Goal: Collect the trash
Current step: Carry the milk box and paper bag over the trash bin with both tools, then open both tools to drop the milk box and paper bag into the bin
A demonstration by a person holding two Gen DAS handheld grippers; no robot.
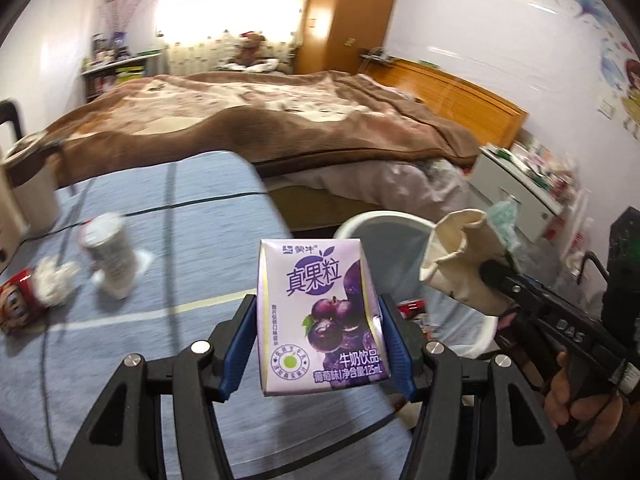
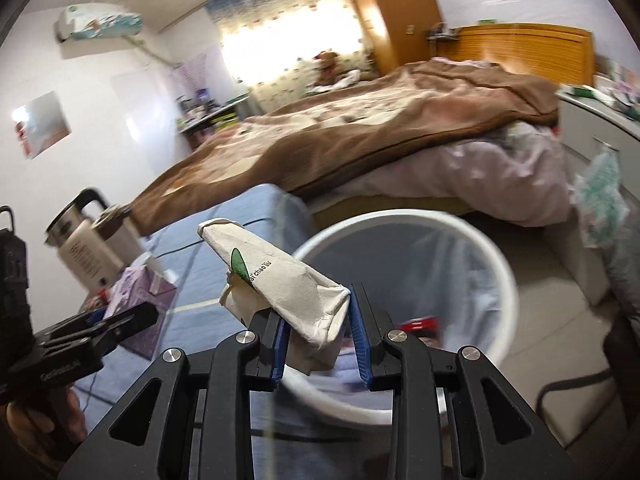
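In the left wrist view my left gripper (image 1: 318, 344) is shut on a small purple grape milk carton (image 1: 320, 316), held upright above the blue-covered table (image 1: 200, 240). My right gripper (image 2: 320, 340) is shut on a crumpled cream paper cup (image 2: 280, 280) over the near rim of a white lined bin (image 2: 500, 264). A red wrapper (image 2: 420, 326) lies inside the bin. From the left view the bin (image 1: 384, 224) stands just past the carton, with the paper cup (image 1: 460, 256) held at its right. The carton (image 2: 140, 296) appears at the left of the right wrist view.
On the table lie a tipped white cup (image 1: 108, 256), a wad of tissue (image 1: 56, 280) and a red snack packet (image 1: 16, 304). A kettle (image 2: 88, 240) stands at the table's far left. Behind are a bed with a brown blanket (image 1: 260, 120) and a white nightstand (image 1: 516, 188).
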